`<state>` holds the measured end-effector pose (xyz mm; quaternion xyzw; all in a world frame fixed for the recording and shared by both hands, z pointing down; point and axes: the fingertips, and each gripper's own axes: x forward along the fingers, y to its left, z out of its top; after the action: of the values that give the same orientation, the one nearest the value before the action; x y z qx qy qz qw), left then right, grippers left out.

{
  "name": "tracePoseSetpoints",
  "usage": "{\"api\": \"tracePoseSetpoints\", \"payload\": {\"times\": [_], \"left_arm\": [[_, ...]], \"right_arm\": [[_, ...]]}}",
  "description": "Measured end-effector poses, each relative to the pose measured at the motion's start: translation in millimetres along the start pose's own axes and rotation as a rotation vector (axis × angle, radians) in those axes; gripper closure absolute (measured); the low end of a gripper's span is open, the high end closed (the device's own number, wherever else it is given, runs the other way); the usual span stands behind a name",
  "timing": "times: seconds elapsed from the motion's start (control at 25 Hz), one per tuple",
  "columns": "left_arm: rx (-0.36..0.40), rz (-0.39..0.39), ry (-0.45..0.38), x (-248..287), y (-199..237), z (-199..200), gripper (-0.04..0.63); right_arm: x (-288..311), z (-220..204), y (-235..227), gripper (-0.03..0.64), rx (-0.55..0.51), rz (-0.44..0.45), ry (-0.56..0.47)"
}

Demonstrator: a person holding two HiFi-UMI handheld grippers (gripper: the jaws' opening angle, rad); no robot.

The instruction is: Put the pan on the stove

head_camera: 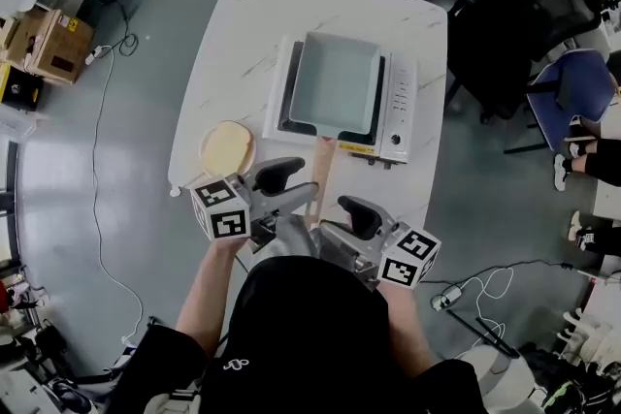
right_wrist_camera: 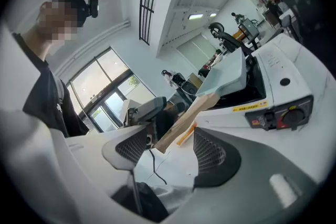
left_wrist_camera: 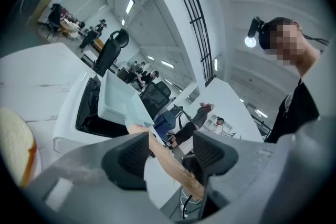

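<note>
White table [head_camera: 243, 24] in an open office carries a stove [head_camera: 400, 111], and the pan [head_camera: 335, 82] already sits on the stove. The pan looks stiff and rather light; its wooden handle [head_camera: 323, 172] is the best place to hold. From the stove the handle runs between the spread jaws of the left gripper [left_wrist_camera: 169, 150], apparently unclamped. The right gripper [right_wrist_camera: 169, 150], also spread and empty, is near the handle's end.

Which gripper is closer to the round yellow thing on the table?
Left. The left gripper is just beside the round yellow thing, slightly nearer the person. The right gripper is farther right, past the pan handle.
</note>
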<state>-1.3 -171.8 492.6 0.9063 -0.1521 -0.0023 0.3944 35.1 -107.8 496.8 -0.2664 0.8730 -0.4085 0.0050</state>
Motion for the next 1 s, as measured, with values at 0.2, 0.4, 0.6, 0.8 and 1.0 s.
{"api": "tracePoseSetpoints", "payload": {"times": [0.2, 0.4, 0.6, 0.8, 1.0], "left_arm": [[0.071, 0.066, -0.087, -7.8, -12.0, 18.4, 0.344], [0.112, 0.116, -0.163, -16.0, -24.2, 35.6, 0.426], [0.164, 0.188, -0.203, -17.1, -33.6, 49.8, 0.505], [0.210, 0.242, -0.204, -13.4, -38.0, 54.6, 0.539], [0.220, 0.281, -0.218, -10.9, -42.6, 58.7, 0.543]], "right_arm": [[-14.7, 27.7, -0.7, 0.392, -0.092, -0.066, -0.082], [-26.0, 47.6, 6.2, 0.449, -0.176, -0.123, -0.143], [-33.9, 62.1, 10.0, 0.486, -0.248, -0.177, -0.189], [-42.6, 77.4, 10.2, 0.552, -0.284, -0.237, -0.246], [-51.1, 91.0, 10.7, 0.617, -0.327, -0.297, -0.287]]}}
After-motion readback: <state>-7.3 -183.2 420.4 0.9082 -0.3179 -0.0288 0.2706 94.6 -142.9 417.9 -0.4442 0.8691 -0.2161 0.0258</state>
